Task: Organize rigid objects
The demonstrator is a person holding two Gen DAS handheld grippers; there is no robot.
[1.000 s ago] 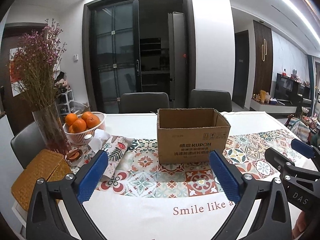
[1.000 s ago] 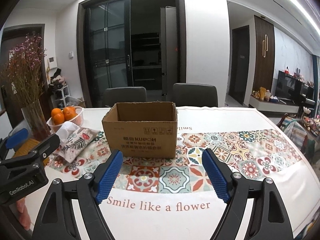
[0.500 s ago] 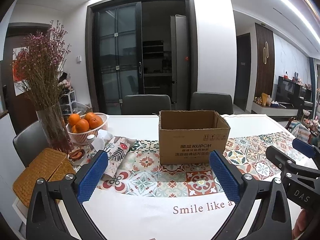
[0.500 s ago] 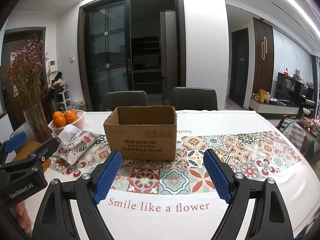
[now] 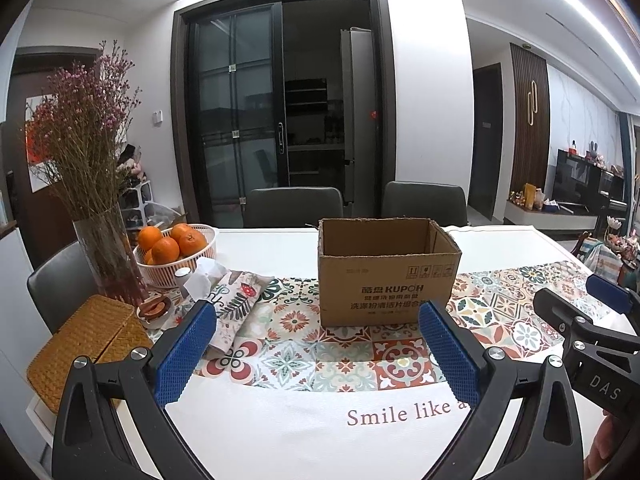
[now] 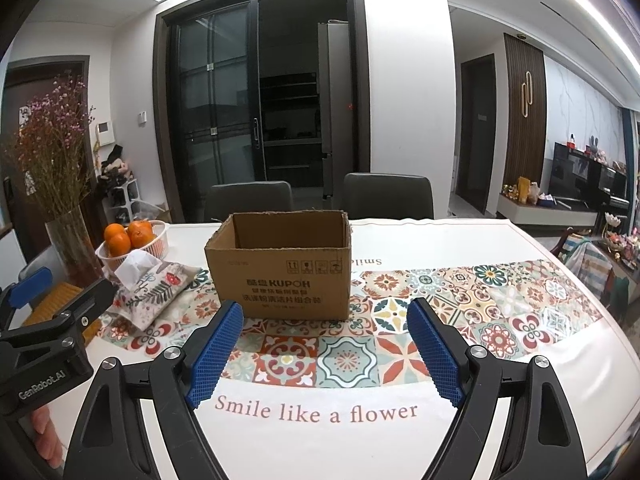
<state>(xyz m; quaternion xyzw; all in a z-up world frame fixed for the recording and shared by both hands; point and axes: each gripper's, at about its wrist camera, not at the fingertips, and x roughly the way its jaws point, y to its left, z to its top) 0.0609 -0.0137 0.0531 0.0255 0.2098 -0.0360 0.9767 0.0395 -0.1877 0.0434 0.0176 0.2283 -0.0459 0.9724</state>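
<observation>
An open brown cardboard box (image 5: pixel 387 276) (image 6: pixel 282 270) stands upright on the patterned table runner, a little past both grippers. Its inside looks empty from this low angle, but its floor is hidden. My left gripper (image 5: pixel 316 350) is open and empty above the white tablecloth, before the box. My right gripper (image 6: pixel 325 354) is open and empty too, beside the left one, which shows at the left edge of the right wrist view (image 6: pixel 52 320). No loose rigid object lies between the fingers.
A white basket of oranges (image 5: pixel 176 252), a glass vase of dried flowers (image 5: pixel 106 256), a floral tissue pouch (image 5: pixel 234 300), a small dish (image 5: pixel 154 308) and woven mats (image 5: pixel 84 344) sit at the left. Two dark chairs (image 5: pixel 294 206) stand behind the table.
Both grippers have tilted up slightly, so the box and table sit lower in the views. Both stay open and empty.
</observation>
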